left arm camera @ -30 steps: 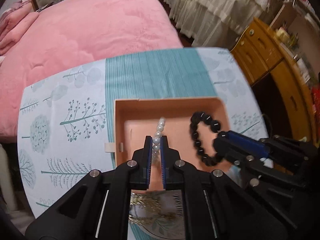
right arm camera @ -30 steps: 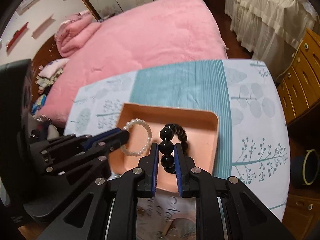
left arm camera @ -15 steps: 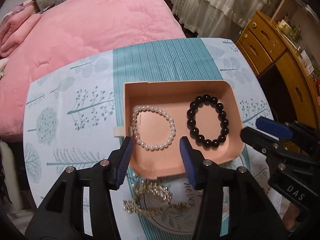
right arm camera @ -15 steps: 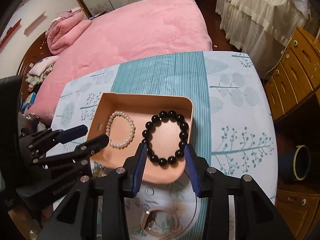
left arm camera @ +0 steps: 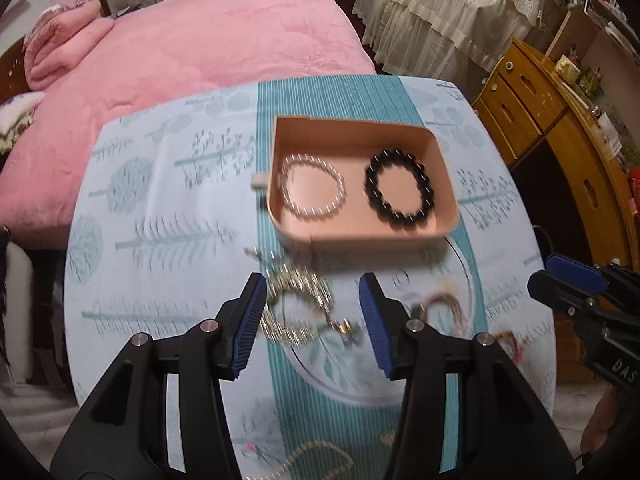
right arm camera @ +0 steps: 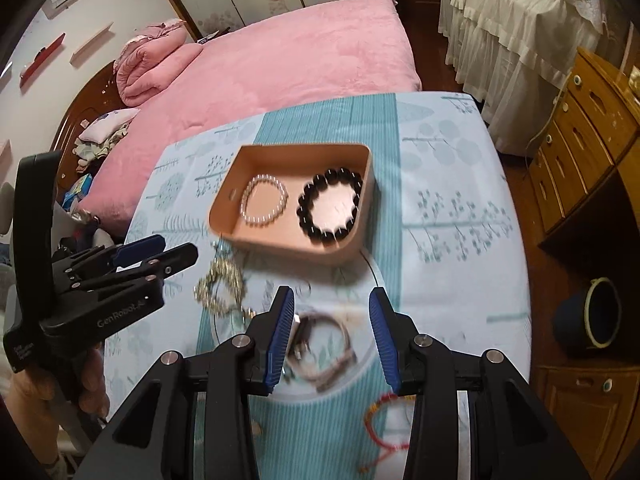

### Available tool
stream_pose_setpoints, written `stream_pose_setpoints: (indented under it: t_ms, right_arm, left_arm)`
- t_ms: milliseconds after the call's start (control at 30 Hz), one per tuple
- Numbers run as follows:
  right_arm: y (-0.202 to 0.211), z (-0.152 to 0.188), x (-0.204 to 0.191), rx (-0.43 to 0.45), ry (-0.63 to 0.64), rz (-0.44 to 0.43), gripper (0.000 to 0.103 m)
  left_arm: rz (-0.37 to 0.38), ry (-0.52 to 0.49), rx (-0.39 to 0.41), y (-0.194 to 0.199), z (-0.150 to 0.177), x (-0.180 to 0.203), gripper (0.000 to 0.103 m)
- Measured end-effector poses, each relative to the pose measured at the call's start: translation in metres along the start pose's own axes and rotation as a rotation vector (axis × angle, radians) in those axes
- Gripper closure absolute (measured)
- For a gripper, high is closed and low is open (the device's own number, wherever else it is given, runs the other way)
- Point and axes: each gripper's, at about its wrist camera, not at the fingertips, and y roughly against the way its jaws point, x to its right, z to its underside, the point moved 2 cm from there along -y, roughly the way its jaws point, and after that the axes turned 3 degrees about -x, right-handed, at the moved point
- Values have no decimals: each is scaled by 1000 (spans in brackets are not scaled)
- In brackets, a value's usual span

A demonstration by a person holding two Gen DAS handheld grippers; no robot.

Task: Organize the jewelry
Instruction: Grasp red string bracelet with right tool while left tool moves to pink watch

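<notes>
A peach box point(left arm camera: 436, 148) point(right arm camera: 224, 208) stands on the table and holds a white pearl bracelet point(left arm camera: 312, 188) point(right arm camera: 264, 200) on its left and a black bead bracelet point(left arm camera: 400, 192) point(right arm camera: 330, 208) on its right. My left gripper point(left arm camera: 312, 312) point(right arm camera: 160, 252) is open and empty above a gold chain necklace point(left arm camera: 296, 308) point(right arm camera: 222, 288). My right gripper point(right arm camera: 332, 328) point(left arm camera: 560, 276) is open and empty above a brownish bracelet point(right arm camera: 324, 340) point(left arm camera: 444, 304). A red string bracelet point(right arm camera: 384, 408) lies nearer to me.
The table has a pale blue cloth with tree prints point(left arm camera: 160, 240) and a round glass plate point(right arm camera: 360, 280) under the loose jewelry. A pink bed point(left arm camera: 200, 40) lies beyond the table. A wooden dresser point(left arm camera: 560, 120) stands at the right.
Both grippers opened and released the pearl and black bracelets into the box. Both then pulled back toward me, over the loose jewelry in front of the box.
</notes>
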Motion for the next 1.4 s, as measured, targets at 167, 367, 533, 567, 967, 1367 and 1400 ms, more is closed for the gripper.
stream_pose_setpoints:
  t_ms: [167, 367, 533, 567, 967, 1367, 1400]
  right_arm:
    - [17, 38, 15, -9, -17, -2, 64]
    - [24, 79, 27, -38, -32, 0, 64]
    - [18, 111, 37, -80, -46, 10, 64]
    - [16, 119, 40, -93, -54, 15, 64]
    - [-5, 156, 72, -137, -144, 35, 64]
    - [-31, 141, 89, -115, -160, 68, 68]
    - [-33, 139, 89, -113, -152, 75, 69]
  left_arm:
    - [9, 2, -16, 10, 38, 8, 58]
    - [24, 17, -37, 11, 73, 20, 58]
    - [21, -25, -47, 7, 85, 38, 58]
    - [26, -30, -50, 5, 86, 41, 58]
    - [63, -144, -72, -16, 70, 86, 58]
    - [79, -373, -113, -59, 49, 150, 58]
    - [77, -385, -120, -63, 49, 153, 58]
